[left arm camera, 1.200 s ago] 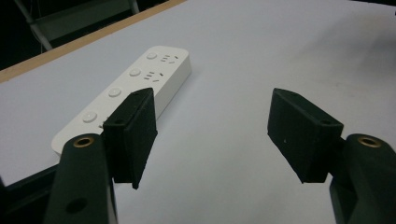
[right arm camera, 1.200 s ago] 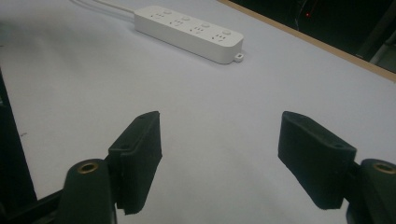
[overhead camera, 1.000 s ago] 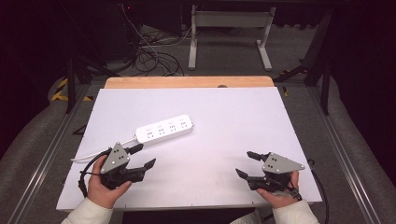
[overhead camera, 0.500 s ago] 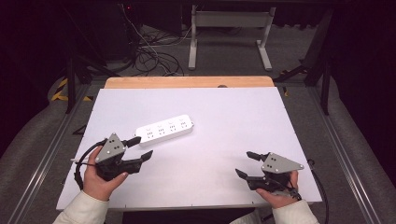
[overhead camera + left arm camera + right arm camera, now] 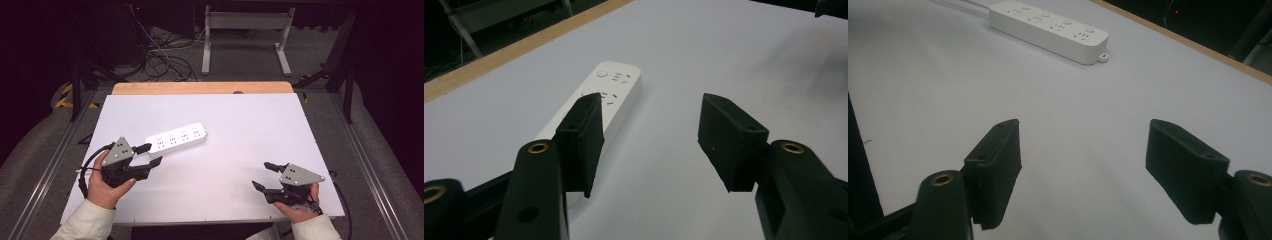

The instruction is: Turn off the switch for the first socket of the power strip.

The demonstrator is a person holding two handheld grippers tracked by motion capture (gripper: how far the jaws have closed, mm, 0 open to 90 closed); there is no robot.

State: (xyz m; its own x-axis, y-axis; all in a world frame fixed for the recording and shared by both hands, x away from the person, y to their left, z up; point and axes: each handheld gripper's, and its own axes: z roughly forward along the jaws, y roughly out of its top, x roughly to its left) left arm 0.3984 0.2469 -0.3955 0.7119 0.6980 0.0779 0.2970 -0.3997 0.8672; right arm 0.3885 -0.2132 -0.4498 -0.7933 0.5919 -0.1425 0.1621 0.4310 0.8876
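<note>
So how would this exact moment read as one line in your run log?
left gripper: open, at power strip near end | right gripper: open, apart, over bare table | power strip: flat, untouched

You sit at a table topped with a white board (image 5: 250,130); its wooden far edge (image 5: 200,88) shows bare. Beyond it the room lies dark. A tangle of black cables (image 5: 165,62) sprawls on the grey floor (image 5: 240,55), beside a light metal stand (image 5: 245,40) on two feet. Yellow-black hazard tape (image 5: 64,96) marks the floor at your left.
</note>
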